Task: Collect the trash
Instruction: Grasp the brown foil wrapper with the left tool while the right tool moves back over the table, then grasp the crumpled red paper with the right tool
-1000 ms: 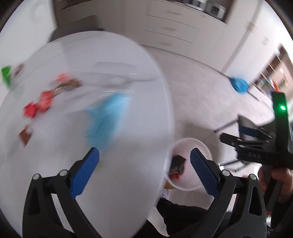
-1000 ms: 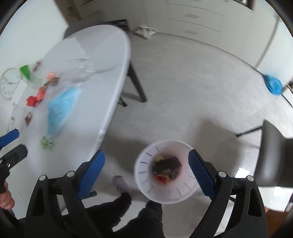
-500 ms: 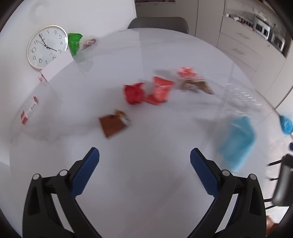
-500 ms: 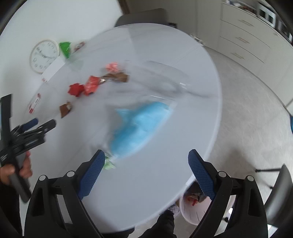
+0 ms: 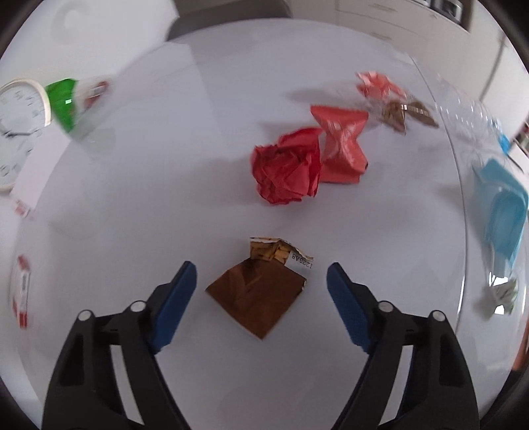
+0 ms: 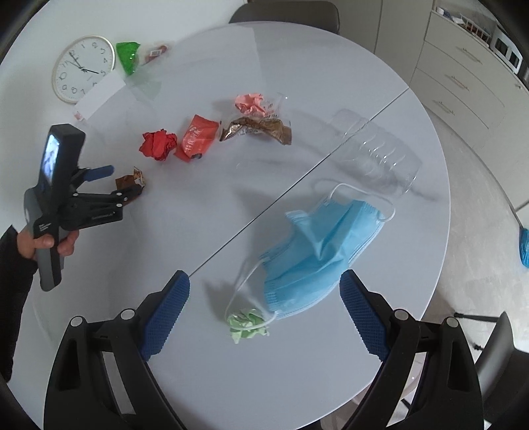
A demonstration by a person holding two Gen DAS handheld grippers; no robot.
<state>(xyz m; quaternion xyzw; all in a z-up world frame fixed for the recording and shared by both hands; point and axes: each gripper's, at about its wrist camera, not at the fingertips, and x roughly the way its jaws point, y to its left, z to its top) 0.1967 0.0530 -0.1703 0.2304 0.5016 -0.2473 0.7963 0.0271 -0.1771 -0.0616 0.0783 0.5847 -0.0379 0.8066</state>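
Left claw: the left gripper (image 5: 261, 281) is spread wide with nothing gripped; a brown wrapper (image 5: 259, 291) lies flat on the table between its blue fingers (image 5: 175, 302), touching neither.
Right claw: the right gripper (image 6: 264, 297) is also wide open and holds nothing; the lower end of a blue face mask (image 6: 325, 251) and a small green paper ball (image 6: 248, 324) lie between its tips.
Other trash: beyond the wrapper, a red paper ball (image 5: 287, 167) touches a red packet (image 5: 342, 144); farther off lie a pink crumple (image 6: 251, 103), a brown foil wrapper (image 6: 258, 129) and a clear plastic bottle (image 6: 377, 149) on its side.
Surface: a round white table (image 6: 231, 185) with a seam across the middle.
Far edge: a wall clock (image 6: 83, 67) lying flat, a white card (image 6: 99, 96), a green bag (image 6: 127, 56).
Room: pale floor (image 6: 476, 172), cream drawers (image 6: 463, 82), a dark chair (image 6: 284, 11) behind the table.
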